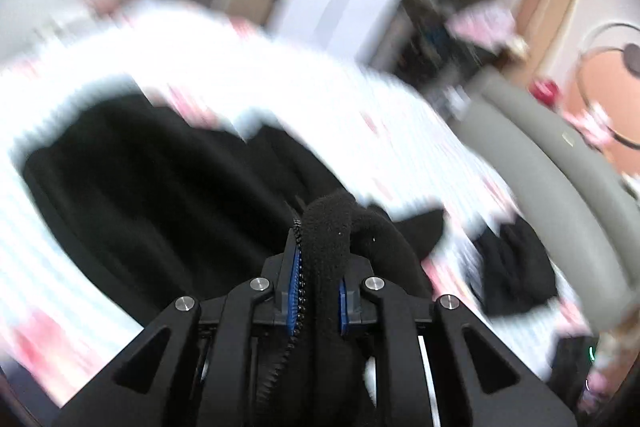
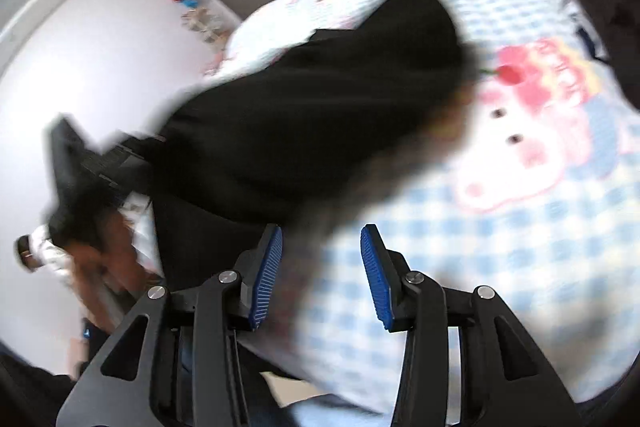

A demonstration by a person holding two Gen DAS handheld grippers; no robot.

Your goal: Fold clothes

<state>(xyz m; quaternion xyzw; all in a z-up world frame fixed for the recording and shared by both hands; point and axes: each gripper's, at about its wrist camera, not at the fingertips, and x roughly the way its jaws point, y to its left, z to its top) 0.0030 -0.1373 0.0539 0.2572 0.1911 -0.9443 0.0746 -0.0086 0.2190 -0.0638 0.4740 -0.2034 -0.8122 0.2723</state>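
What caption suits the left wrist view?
Left gripper shut on a black fleece garment above a patterned bedsheet.

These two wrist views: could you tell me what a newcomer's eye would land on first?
In the left wrist view, the left gripper is clamped on a fold of the black fleece garment, zipper showing. In the right wrist view, the right gripper stands open over the blue checked bedsheet with its pink cartoon print.

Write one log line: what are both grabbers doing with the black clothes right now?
left gripper: shut on black fleece garment | right gripper: open, empty | garment on checked bedsheet | fold: unfinished
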